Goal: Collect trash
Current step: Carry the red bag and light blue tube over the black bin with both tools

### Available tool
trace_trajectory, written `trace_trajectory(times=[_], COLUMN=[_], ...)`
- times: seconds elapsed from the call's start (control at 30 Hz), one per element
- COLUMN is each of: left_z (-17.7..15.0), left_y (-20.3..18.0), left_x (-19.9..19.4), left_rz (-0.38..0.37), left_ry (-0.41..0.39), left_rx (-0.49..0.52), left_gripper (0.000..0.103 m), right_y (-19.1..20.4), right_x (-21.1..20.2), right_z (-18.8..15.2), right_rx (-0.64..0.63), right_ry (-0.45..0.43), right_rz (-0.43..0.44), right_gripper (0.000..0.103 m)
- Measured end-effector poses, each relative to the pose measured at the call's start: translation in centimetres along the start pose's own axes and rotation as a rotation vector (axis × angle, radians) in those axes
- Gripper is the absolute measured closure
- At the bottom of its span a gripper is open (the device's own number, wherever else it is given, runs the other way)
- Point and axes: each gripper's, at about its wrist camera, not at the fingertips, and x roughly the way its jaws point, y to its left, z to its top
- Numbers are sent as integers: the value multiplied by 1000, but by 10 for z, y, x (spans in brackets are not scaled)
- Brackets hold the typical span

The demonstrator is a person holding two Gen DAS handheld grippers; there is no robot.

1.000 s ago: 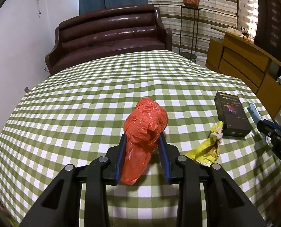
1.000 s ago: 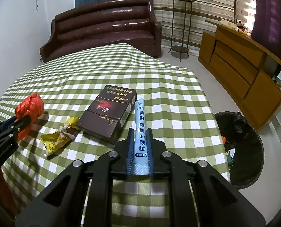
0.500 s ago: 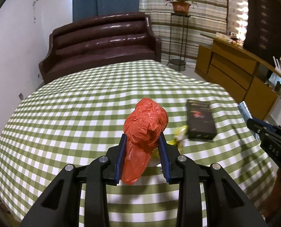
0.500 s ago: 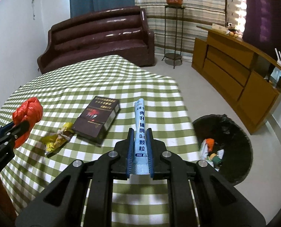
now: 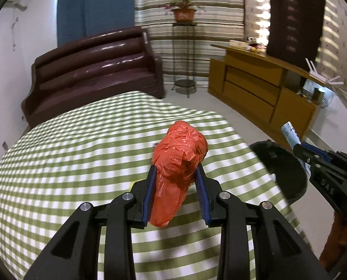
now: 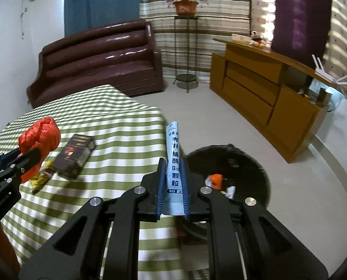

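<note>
The left gripper (image 5: 175,196) is clamped on a crumpled orange plastic bag (image 5: 179,161), its blue pads pressed into the lower half of the wad while the knotted bulk swells out above them toward twelve o'clock. The right gripper (image 6: 172,193) is pinched narrow on a pale blue sachet (image 6: 173,163), gripped near its crimped bottom end so the printed length stands forward past the tips. Both pieces of trash are off the checked tablecloth (image 6: 117,140) and in the air.

I judge both to be very light. The bag is soft and springy — it squashes rather than resists, so a hold across its thick middle seems safest; a loose tail would slide out. The sachet is thin, flat and slick, best held across its faces near one end, as here.

Beyond the right gripper, at about one o'clock on the floor, sits the black-lined bin (image 6: 243,163) with scraps already in it. At nine to ten o'clock a dark box (image 6: 75,156) and a yellow wrapper (image 6: 40,179) lie on the table — apparently yet to be collected.
</note>
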Motion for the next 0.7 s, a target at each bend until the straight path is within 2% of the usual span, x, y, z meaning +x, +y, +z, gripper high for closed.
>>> trace_trajectory(times=[0.33, 0.7], left_z=[12, 24], left_y=[-61, -112], left_x=[18, 48], left_rz=[-59, -100], left_ry=[-28, -24], left_rx=[48, 94], left_gripper=[70, 70], right_y=[-65, -93], right_x=[-2, 10], right_z=[-2, -7], right_rx=[64, 102], right_ry=[-15, -13], right_rz=[-88, -100], right_gripper=[90, 90])
